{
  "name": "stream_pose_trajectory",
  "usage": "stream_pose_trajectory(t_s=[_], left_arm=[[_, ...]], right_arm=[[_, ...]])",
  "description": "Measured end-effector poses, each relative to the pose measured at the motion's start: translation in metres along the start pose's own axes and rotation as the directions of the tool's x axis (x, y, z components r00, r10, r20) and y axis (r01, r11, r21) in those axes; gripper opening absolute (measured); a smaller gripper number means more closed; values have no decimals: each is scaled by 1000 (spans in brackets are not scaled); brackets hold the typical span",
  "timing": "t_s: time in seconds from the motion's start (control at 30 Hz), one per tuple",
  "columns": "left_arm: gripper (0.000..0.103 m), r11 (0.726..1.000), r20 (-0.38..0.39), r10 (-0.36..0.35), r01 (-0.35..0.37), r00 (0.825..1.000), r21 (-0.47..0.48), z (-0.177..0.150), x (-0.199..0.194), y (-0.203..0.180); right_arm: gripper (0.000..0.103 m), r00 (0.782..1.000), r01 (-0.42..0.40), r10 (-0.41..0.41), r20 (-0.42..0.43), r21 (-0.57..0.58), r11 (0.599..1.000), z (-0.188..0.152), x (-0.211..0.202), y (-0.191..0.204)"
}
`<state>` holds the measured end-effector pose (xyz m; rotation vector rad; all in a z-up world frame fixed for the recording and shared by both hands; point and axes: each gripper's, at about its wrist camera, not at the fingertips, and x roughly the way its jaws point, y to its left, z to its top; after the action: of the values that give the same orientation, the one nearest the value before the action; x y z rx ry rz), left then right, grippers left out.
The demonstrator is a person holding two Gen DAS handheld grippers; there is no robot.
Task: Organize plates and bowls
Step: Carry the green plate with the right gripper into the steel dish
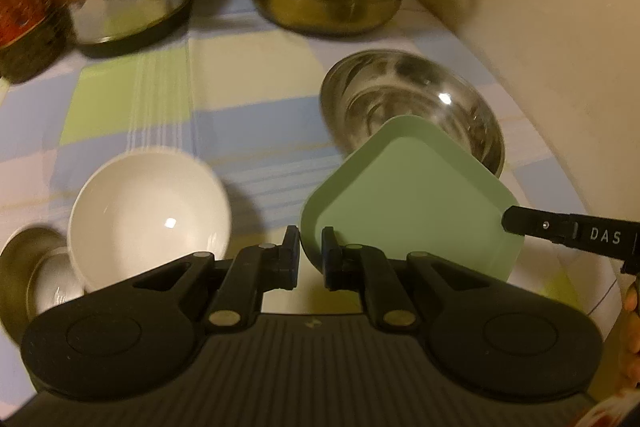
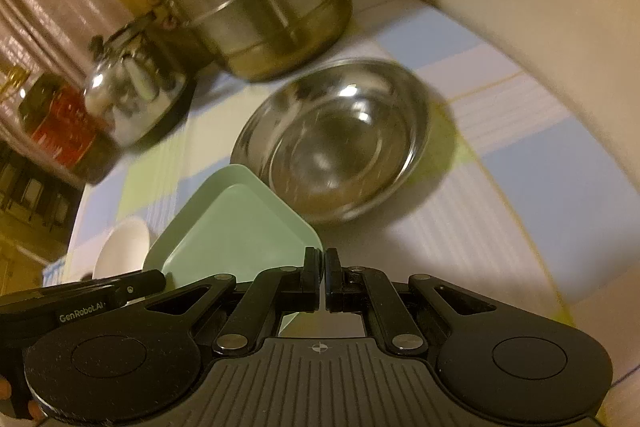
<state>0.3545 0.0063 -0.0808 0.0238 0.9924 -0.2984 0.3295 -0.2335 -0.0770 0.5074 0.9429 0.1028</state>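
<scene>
Pinching the green plate (image 1: 412, 203) from 2 sides, your left tongs (image 1: 311, 251) grip its near corner and your right tongs (image 2: 323, 281) its opposite edge, plate tilted over the steel bowl (image 1: 404, 99). Uneven lift could slip it onto the bowl; the white bowl (image 1: 148, 215) waits on the bench (image 1: 248, 87).

Your left wrist camera is looking down close over the checked tablecloth (image 1: 248, 163); your right is tilting alongside, both sharing the green plate (image 1: 416, 203) and steel bowl (image 2: 344, 143).
</scene>
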Motion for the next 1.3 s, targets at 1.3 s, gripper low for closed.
stream_pose_trajectory(t_s=[1.3], left_arm=[[10,999,-26,-29,30,999,27,83,125,-29]], right_arm=[[3,983,179,-180,26,17,984,78,97,-47]])
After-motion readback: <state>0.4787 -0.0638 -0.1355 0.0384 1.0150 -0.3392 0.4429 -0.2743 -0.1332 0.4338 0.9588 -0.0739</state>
